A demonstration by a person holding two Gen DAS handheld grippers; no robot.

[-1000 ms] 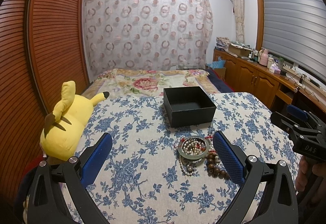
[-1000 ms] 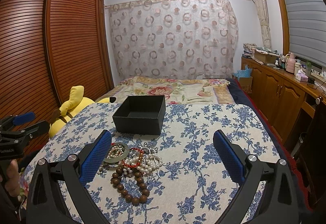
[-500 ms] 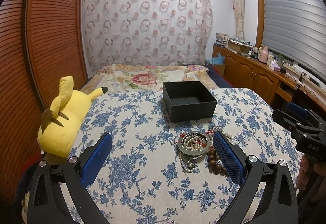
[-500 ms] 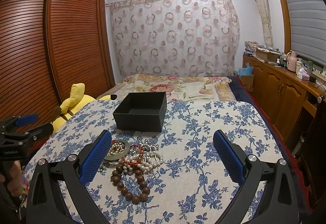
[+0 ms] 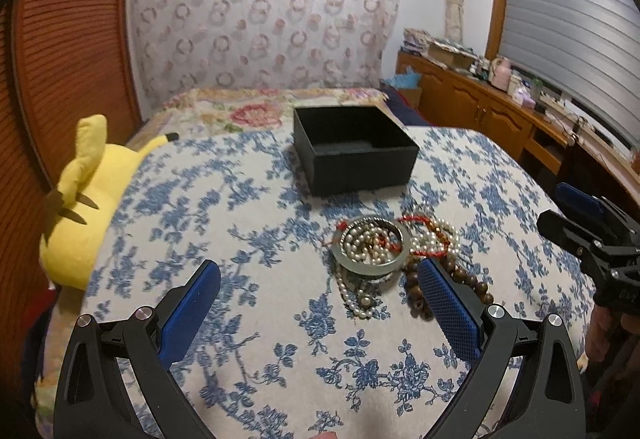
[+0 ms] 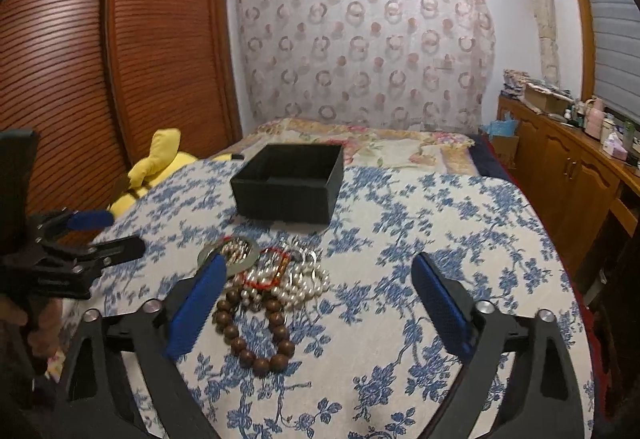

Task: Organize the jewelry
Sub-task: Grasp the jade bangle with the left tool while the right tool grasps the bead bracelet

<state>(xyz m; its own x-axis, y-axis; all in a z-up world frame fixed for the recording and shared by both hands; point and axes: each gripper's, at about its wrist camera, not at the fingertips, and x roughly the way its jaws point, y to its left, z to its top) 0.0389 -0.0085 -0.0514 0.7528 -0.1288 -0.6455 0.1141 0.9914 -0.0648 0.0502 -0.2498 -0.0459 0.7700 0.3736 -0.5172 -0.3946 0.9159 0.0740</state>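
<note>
A heap of jewelry lies on the blue-flowered cloth [image 5: 224, 223]: a grey bangle [image 5: 370, 245] over pearl strands [image 6: 298, 279], a red cord bracelet [image 6: 274, 267] and a brown wooden bead bracelet [image 6: 256, 335]. An open black box [image 5: 354, 149] stands just behind the heap, with nothing showing inside. My left gripper [image 5: 318, 267] is open, the heap just ahead beside its right finger. My right gripper [image 6: 320, 263] has its jaws closing, still wide, the pads touching nothing. The heap lies by its left finger.
A yellow plush toy [image 5: 88, 199] lies at the cloth's left edge by a slatted wooden wardrobe [image 6: 80, 59]. A wooden cabinet [image 6: 560, 167] with small items runs along the right wall. A patterned bedspread [image 6: 360, 143] lies behind the box.
Both grippers have dropped and tilted down toward the jewelry heap, which looks larger now. The right gripper's fingers stand a little closer together than before.
</note>
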